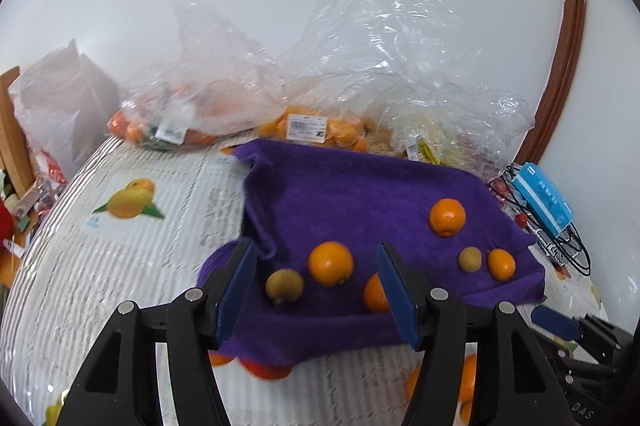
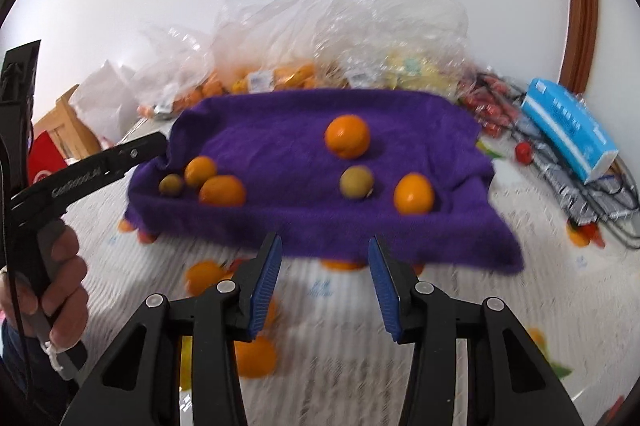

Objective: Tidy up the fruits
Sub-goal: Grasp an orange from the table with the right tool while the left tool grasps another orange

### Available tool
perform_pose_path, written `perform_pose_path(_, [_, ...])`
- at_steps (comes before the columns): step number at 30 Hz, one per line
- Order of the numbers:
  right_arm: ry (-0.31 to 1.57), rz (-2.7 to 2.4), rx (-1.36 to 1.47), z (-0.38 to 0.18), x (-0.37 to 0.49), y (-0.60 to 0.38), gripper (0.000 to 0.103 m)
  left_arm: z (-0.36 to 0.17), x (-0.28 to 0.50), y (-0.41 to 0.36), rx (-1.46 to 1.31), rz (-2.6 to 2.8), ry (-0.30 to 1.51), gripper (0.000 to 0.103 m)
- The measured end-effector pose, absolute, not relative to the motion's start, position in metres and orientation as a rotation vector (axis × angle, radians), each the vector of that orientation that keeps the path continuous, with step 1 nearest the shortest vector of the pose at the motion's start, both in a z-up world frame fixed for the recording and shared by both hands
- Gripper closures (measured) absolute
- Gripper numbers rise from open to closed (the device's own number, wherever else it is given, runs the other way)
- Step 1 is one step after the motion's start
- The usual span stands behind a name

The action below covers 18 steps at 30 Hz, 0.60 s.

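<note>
On the purple towel (image 1: 360, 193), the orange (image 1: 331, 263) lies just ahead of my left tool (image 1: 316, 290), released; right tool (image 2: 324, 286) also empty.

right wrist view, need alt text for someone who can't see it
A purple towel on a fruit-print tablecloth carries four oranges and two small greenish fruits in two groups of three. The open, empty right gripper points at it. Clear plastic bags of fruit lie behind; a hand holds the left gripper's handle at left.
</note>
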State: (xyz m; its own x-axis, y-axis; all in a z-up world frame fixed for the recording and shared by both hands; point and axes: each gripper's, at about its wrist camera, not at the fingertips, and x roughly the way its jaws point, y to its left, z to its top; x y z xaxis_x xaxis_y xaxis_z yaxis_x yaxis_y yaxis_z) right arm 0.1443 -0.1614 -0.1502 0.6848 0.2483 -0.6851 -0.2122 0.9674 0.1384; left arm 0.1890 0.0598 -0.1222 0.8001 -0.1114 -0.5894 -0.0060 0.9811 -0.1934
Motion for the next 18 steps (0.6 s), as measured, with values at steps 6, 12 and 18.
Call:
perform_pose_path(6, [0.834,0.313,0.106,-0.159,0.122,-0.156,0.058,-0.133,0.171,0.07,-0.186,-0.038,0.665,0.041])
perform_pose_path(12, [0.864,0.335,0.081,-0.17,0.105,-0.14,0.058,-0.136,0.163,0.069,-0.16,-0.028,0.671,0.041])
perform_pose_path(18, [0.875,0.316,0.016,-0.179,0.101,-0.127,0.059,-0.139,0.158,0.065,-0.131,-0.024,0.675,0.041])
